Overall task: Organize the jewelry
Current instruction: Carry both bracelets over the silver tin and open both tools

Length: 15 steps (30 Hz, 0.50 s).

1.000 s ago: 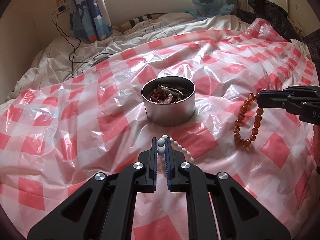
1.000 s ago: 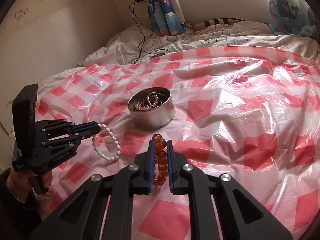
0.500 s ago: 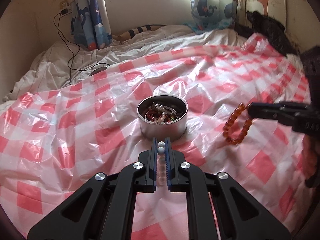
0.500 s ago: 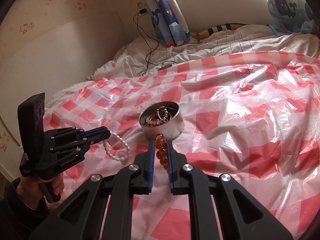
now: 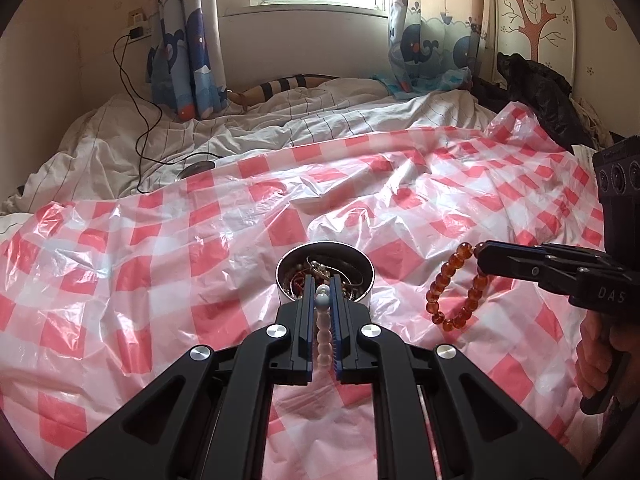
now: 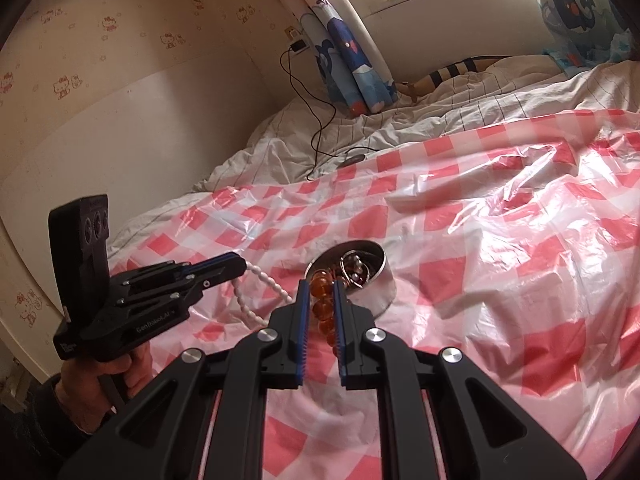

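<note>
Above the red-and-white checked plastic sheet, my left gripper clamps the white bead bracelet and my right gripper clamps the amber bead bracelet, both hanging near the round metal tin of jewelry between them.

Both wrist views look forward and downward, close over the red-checked plastic sheet, sharing the round metal tin.
</note>
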Each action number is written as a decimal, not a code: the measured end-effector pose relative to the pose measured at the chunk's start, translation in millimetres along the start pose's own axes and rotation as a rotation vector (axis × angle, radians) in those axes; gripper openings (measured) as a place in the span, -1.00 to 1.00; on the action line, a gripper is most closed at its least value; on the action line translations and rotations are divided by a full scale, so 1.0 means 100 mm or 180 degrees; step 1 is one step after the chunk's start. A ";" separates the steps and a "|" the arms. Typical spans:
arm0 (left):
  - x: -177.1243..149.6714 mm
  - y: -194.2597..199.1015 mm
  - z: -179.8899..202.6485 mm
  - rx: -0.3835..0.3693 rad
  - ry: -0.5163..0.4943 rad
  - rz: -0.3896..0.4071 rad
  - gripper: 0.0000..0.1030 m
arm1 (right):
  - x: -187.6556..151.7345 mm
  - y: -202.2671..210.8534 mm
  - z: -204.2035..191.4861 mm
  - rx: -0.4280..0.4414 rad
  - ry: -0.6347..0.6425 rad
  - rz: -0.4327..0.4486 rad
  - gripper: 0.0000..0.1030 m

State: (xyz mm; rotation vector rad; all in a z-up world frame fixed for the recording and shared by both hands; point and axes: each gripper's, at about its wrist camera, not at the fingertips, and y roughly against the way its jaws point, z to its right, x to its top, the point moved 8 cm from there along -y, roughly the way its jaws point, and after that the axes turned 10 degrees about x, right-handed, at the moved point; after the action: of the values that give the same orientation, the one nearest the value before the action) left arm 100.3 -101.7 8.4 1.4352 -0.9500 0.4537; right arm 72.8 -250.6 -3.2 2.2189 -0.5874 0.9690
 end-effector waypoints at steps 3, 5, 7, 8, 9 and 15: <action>0.06 -0.05 -0.02 -0.0018 0.0042 0.0007 -0.87 | 0.09 -0.06 -0.02 0.0068 -0.0016 0.0032 -0.76; 0.12 -0.10 -0.03 -0.0071 0.0088 0.0011 -0.87 | 0.13 -0.10 -0.04 0.0093 -0.0012 0.0039 -0.76; 0.16 -0.14 -0.03 -0.0097 0.0120 0.0017 -0.87 | 0.17 -0.14 -0.06 0.0125 -0.0014 0.0047 -0.76; 0.19 -0.17 -0.04 -0.0124 0.0154 0.0018 -0.87 | 0.19 -0.16 -0.06 0.0130 -0.0010 0.0048 -0.76; 0.21 -0.19 -0.05 -0.0146 0.0186 0.0015 -0.87 | 0.20 -0.17 -0.06 0.0131 -0.0004 0.0051 -0.76; 0.34 -0.25 -0.10 -0.0262 0.0371 0.0053 -0.87 | 0.26 -0.18 0.01 0.0154 -0.0084 0.0089 -0.76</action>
State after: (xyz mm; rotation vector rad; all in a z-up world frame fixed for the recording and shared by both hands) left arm 142.1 -105.2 20.3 1.3131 -0.8778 0.4997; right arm 101.4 -242.4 9.5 2.2750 -0.6146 0.9789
